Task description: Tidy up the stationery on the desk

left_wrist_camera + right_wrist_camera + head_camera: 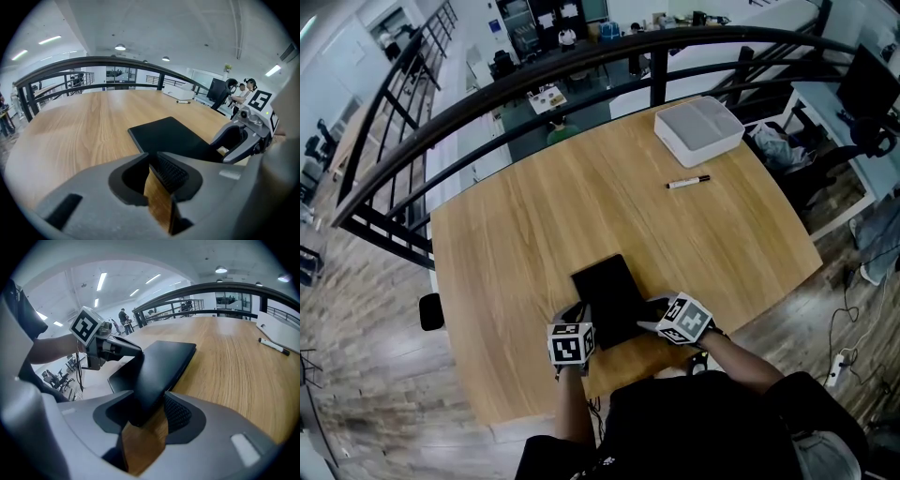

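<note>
Right tool [149,393] clamps notebook [164,362] | left tool [152,154] pinches corner | head view hides grips

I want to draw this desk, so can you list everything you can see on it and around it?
Desk: one, light wood, fills the middle of the head view.
Box: one, white, far right part of the desk.
Marker: one, white and black, lying on the desk just nearer than the box.
Notebook: one, black, near edge of the desk, between the grippers.
Railing: one, black, curving behind the desk.
Left gripper: one, grey, at the notebook's near-left corner, jaws nearly together.
Right gripper: one, grey, jaws closed on the notebook's right side.
</note>
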`<state>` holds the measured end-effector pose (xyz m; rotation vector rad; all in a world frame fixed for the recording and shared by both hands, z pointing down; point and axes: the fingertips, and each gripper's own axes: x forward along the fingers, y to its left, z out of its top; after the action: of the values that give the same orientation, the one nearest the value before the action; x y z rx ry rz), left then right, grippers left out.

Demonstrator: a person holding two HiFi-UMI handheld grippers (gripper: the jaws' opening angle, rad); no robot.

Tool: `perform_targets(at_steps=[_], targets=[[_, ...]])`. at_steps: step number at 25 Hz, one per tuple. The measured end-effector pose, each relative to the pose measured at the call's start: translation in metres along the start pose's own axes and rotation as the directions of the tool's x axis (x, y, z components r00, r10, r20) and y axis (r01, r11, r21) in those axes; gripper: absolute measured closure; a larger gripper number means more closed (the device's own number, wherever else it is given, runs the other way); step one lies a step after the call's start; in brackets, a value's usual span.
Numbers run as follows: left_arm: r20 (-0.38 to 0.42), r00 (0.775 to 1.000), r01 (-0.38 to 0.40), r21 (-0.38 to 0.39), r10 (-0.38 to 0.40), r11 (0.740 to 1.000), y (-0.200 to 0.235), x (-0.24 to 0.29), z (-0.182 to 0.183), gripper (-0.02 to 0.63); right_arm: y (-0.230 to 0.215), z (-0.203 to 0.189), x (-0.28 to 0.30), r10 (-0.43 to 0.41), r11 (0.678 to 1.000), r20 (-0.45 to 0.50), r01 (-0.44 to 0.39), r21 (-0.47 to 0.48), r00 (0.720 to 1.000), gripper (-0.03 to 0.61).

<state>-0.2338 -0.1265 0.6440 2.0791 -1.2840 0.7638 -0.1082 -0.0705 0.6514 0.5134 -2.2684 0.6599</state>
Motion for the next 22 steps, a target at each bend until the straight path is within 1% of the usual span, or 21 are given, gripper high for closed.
perform_targets(at_steps=[6,13,19,21,22], targets=[[0.011,1.000,-0.006,-0.021,0.006,1.000,-0.006,-0.002,-0.004,0.571,0.004,-0.007,-0.003,0.003,1.000,-0.012,-0.003,-0.005,1.000,0.365],[0.013,1.000,-0.014,-0.028,0.014,0.999,-0.008,-0.002,-0.005,0.571,0.004,-0.009,-0.005,0.002,1.000,-0.013,-0.002,-0.021,1.000,0.362],[0.010,1.000,-0.005,-0.002,0.005,1.000,-0.007,-0.003,-0.005,0.571,0.005,-0.008,-0.006,-0.007,1.000,0.027,0.008,-0.017,1.000,0.359],[0.020,1.000,-0.018,-0.003,0.019,1.000,-0.004,-0.005,-0.003,0.569,0.003,-0.005,-0.008,-0.033,0.999,0.039,0.034,-0.042,0.999,0.364],[0.031,0.999,-0.032,-0.001,0.032,0.999,-0.002,-0.007,-0.001,0.583,0.000,-0.002,-0.011,-0.056,0.997,0.051,0.059,-0.058,0.997,0.381]])
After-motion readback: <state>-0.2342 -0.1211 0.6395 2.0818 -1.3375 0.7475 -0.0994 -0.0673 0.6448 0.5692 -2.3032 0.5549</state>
